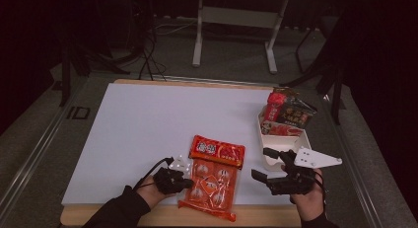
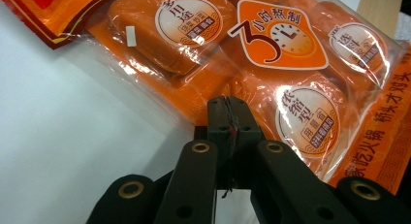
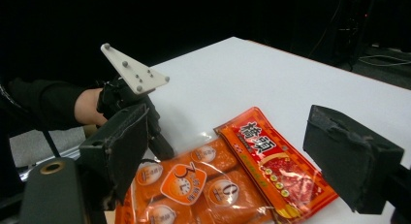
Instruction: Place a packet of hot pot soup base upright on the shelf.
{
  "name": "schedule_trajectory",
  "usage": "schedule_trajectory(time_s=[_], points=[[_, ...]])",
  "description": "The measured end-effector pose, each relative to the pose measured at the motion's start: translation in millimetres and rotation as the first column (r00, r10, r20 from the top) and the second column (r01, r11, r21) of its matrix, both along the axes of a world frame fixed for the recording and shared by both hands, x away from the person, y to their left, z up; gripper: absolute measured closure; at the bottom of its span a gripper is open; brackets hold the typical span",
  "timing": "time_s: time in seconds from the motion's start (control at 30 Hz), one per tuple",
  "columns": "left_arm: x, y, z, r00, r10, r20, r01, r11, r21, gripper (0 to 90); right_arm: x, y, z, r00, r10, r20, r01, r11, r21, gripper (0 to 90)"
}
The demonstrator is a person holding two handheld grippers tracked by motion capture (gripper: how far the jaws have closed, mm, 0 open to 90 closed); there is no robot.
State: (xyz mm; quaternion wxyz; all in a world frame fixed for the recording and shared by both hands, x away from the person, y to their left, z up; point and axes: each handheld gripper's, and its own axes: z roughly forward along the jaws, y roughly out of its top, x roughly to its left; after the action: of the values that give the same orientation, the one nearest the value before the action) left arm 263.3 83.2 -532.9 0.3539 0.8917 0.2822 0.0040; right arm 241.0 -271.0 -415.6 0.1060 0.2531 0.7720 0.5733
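An orange packet of round blocks (image 1: 212, 186) (image 2: 291, 54) (image 3: 194, 185) lies flat near the table's front edge. A red packet (image 1: 218, 151) (image 3: 276, 161) lies across its far end. My left gripper (image 1: 190, 181) (image 2: 229, 105) sits at the orange packet's left edge, with its jaws pressed together on the clear plastic border. In the right gripper view the left gripper (image 3: 162, 146) reaches that same edge. My right gripper (image 1: 262, 163) (image 3: 232, 151) hovers open just right of the packets with nothing between its jaws.
A white bin (image 1: 260, 124) stands at the right side of the table and holds red and black packets (image 1: 288, 114). The white board (image 1: 148, 124) stretches bare to the left and back. A table frame stands on the floor beyond.
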Motion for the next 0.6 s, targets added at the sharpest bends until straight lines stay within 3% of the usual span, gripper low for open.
schedule_trajectory(time_s=[0.4,0.57,0.6], points=[[1.5,-33.0,-1.6,0.9985,-0.052,-0.015,0.051,0.9979,-0.04,89.4,-0.1,0.2,-0.4,1.0,0.0,0.0,0.0,1.0,-0.005,16.0],[1.3,-40.7,-0.7,0.9977,-0.068,-0.003,0.068,0.9971,-0.034,89.1,0.2,0.6,-0.8,1.0,0.001,0.001,-0.001,1.0,-0.007,16.0],[0.9,-41.0,0.0,0.9974,-0.07,0.016,0.07,0.997,-0.034,89.0,0.2,0.7,-0.8,1.0,0.0,0.001,0.0,1.0,-0.007,16.0]])
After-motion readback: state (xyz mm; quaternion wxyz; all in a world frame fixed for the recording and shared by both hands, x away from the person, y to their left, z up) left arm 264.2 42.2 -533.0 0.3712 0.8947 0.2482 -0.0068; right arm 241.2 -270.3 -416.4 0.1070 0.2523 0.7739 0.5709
